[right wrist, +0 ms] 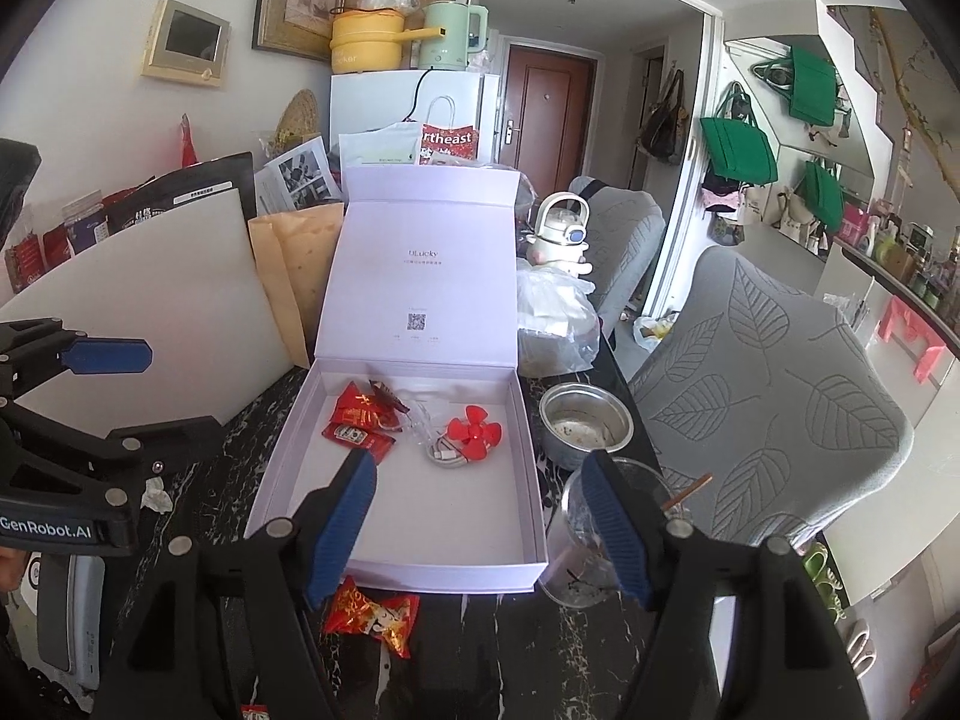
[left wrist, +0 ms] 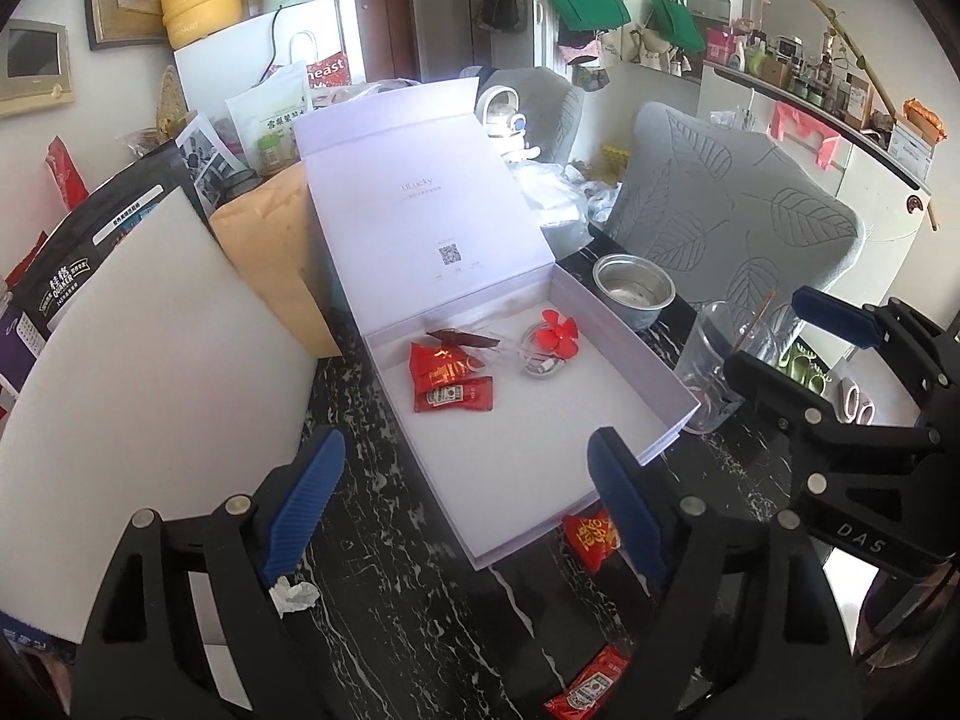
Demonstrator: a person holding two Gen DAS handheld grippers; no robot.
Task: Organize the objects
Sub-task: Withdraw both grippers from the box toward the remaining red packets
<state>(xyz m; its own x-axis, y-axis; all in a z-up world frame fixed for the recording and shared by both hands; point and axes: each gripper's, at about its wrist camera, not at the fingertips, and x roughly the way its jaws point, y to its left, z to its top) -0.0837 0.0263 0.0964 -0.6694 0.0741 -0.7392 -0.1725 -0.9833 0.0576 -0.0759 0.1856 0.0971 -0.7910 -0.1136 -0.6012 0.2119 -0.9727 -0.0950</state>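
Nearest, on the black marble table [left wrist: 420,630], both grippers hang with fingers spread wide and nothing between them: left gripper [left wrist: 465,504], right gripper [right wrist: 480,531]. A red candy packet [right wrist: 372,609] lies just outside the open lilac gift box [right wrist: 528,480]; it looks light, crinkly and slippery, best pinched across its middle. Farther in, the box holds a ketchup sachet [left wrist: 453,394] and a small red fan [left wrist: 557,333].

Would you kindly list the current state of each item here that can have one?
Gift box: lid open, propped upright.
Red fan: inside box.
Ketchup packet: inside box.
Red candy: outside box, on table.
Plastic cup: upright, stick inside.
Metal bowl: upright, beside box.
Left tool: open, empty.
Right tool: open, empty.
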